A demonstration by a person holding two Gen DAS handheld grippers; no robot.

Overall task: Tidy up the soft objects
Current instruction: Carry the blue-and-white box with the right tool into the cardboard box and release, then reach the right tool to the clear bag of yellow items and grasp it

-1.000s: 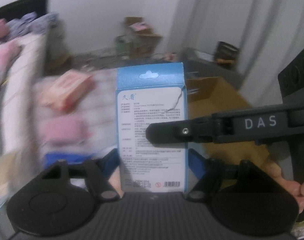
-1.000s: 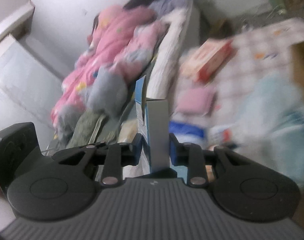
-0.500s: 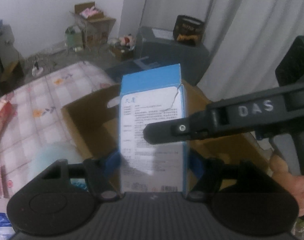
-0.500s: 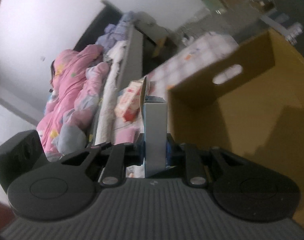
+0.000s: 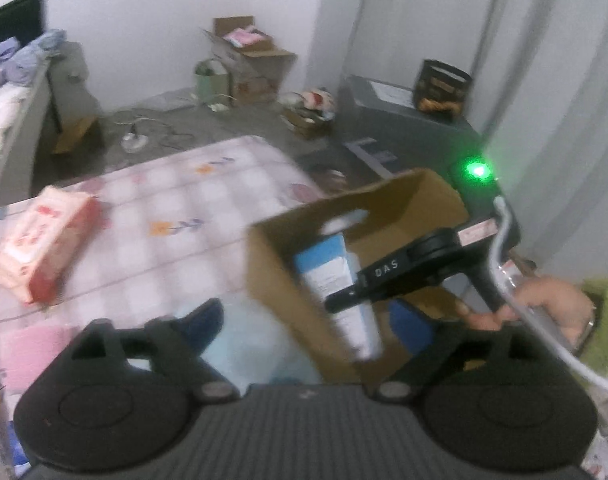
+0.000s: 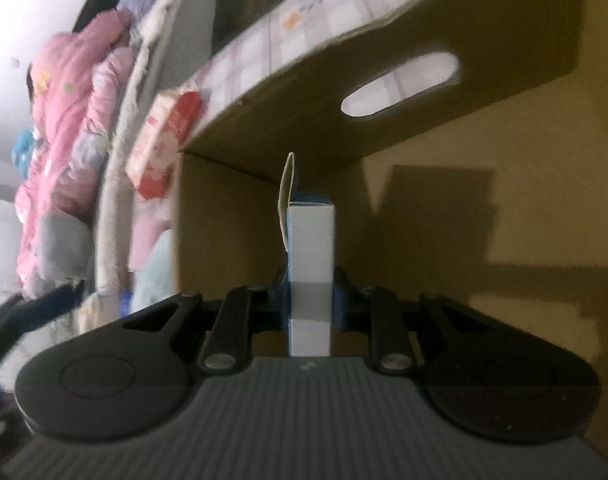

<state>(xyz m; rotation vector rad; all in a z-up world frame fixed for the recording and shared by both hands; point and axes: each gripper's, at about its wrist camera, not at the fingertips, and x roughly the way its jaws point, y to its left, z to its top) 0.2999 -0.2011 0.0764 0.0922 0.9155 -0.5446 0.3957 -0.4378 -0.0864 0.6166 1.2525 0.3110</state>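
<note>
Released by the left gripper (image 5: 304,316) since half a second ago, the blue box (image 5: 335,292) is now hanging from the right gripper (image 5: 343,300) alone, inside the carton (image 5: 284,280). From the left wrist, the left gripper's blue-padded fingers (image 5: 202,324) are standing wide apart around nothing, with the carton's near wall between them; the right gripper's black finger is crossing the box's printed white face, and the box is tilting, its blue top toward the carton's handle slot. A hand (image 5: 535,304) is gripping the right tool's handle. On the checked sheet (image 5: 176,208), a red-and-white pack (image 5: 44,240) is lying well apart from the carton. From the right wrist, the right gripper (image 6: 309,306) is clamping the box (image 6: 309,264) by its narrow sides, the box standing upright in the frame with its top flap raised. Behind it, the carton's (image 6: 483,184) wall and slot are filling the view, closer than before. Pink bedding (image 6: 72,136) is piling up at the left.
</note>
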